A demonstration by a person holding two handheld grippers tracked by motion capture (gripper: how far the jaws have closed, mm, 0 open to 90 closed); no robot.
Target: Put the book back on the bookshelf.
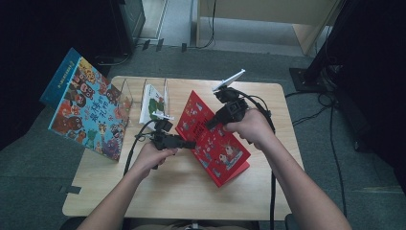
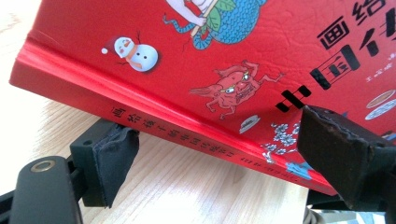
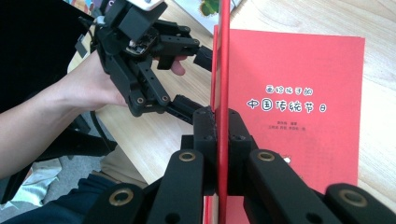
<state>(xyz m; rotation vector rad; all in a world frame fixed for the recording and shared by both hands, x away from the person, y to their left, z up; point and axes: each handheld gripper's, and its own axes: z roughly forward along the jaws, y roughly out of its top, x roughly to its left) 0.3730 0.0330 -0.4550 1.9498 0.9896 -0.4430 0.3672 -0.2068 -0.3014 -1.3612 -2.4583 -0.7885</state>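
A red picture book [image 1: 218, 143] lies on the wooden table [image 1: 182, 191] with its front cover raised. My right gripper [image 1: 210, 123] is shut on the top edge of that cover [image 3: 224, 70], which stands edge-on between its pads [image 3: 208, 126] in the right gripper view. The title page [image 3: 299, 107] lies flat beside it. My left gripper [image 1: 189, 143] is open at the book's left edge. Its jaws straddle the spine [image 2: 187, 135], with one pad [image 2: 114, 158] below it and the other pad [image 2: 336, 144] over the cover. The left gripper [image 3: 194, 77] stands wide in the right gripper view.
A large colourful book [image 1: 88, 108] leans at the table's left end against a clear stand [image 1: 127, 91]. A white and green book [image 1: 154, 103] stands in a slot of that stand. Bare tabletop runs along the near edge. Cables trail on the floor at the right.
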